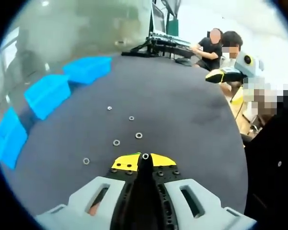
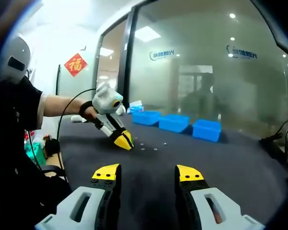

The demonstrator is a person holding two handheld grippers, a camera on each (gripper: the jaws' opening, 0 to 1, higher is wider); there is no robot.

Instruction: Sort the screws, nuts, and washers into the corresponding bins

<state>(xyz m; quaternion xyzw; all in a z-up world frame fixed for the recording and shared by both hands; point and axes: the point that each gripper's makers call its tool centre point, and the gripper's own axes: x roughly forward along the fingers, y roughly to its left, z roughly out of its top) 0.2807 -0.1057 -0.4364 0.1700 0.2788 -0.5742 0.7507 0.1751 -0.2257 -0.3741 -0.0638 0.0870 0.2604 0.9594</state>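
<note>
My left gripper [image 1: 145, 160] is shut, its yellow tips pinching a small metal ring [image 1: 145, 156] right at the dark tabletop [image 1: 182, 110]. Several more small rings lie ahead of it, such as one [image 1: 139, 135] and another [image 1: 116, 143]. Three blue bins [image 1: 48, 94] stand in a row at the left. My right gripper [image 2: 148, 175] hangs open above the table, with nothing between its fingers. From there the left gripper [image 2: 125, 140] is seen tip-down by the loose pieces [image 2: 154, 149], with the bins [image 2: 174, 122] behind. The right gripper [image 1: 221, 75] shows at upper right.
A glass wall [image 2: 197, 62] runs behind the bins. Monitors and cables [image 1: 163, 43] sit at the table's far end, where two people [image 1: 216, 45] are seated. The table edge [image 1: 237, 129] curves along the right. A person's arm [image 2: 62, 105] holds the left gripper.
</note>
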